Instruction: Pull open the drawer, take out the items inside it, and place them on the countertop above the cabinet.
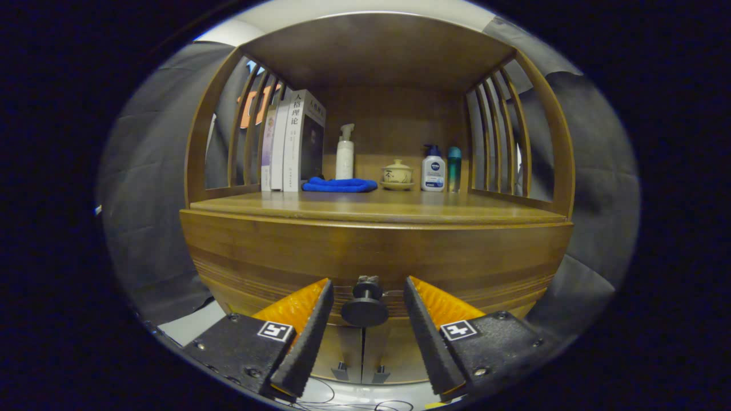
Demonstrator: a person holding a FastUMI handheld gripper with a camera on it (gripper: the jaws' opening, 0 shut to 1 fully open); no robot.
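Observation:
A wooden cabinet faces me, its drawer front (377, 260) shut flush under the countertop (377, 208). A round dark knob (365, 305) sticks out of the drawer front. My gripper (368, 288) is open, one finger on each side of the knob, with a gap on both sides and no contact. What lies inside the drawer is hidden.
At the back of the countertop stand upright books (294, 142), a white pump bottle (345, 153), a folded blue cloth (340, 185), a lidded tea bowl (397, 173), a lotion bottle (433, 170) and a teal bottle (454, 161). Slatted sides and a top shelf enclose it. Two lower doors (362, 354) sit below.

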